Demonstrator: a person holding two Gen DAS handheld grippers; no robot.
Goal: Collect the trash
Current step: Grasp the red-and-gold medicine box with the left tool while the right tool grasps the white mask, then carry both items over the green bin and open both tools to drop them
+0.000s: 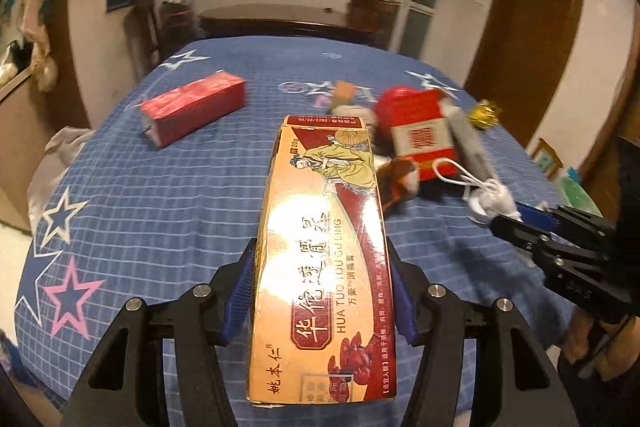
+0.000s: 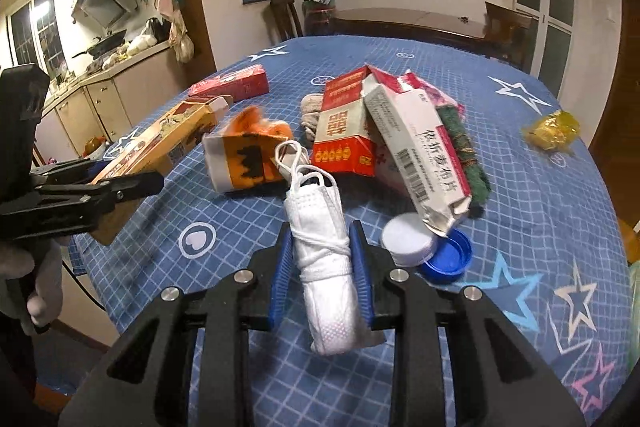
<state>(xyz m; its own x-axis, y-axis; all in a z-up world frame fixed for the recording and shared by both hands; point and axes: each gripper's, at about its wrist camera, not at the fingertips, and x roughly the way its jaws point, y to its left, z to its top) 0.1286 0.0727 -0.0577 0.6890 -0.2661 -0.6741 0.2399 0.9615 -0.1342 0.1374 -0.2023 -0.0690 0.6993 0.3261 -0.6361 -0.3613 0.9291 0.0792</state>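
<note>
Carton (image 1: 324, 259) clamped in left claw (image 1: 320, 301); rolled mask (image 2: 324, 259) clamped in right claw (image 2: 322, 275).

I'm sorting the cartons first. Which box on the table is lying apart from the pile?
The plain red box, alone at the far left of the cloth. The other loose cartons, like the red-and-white box, are heaped together at the right.
</note>
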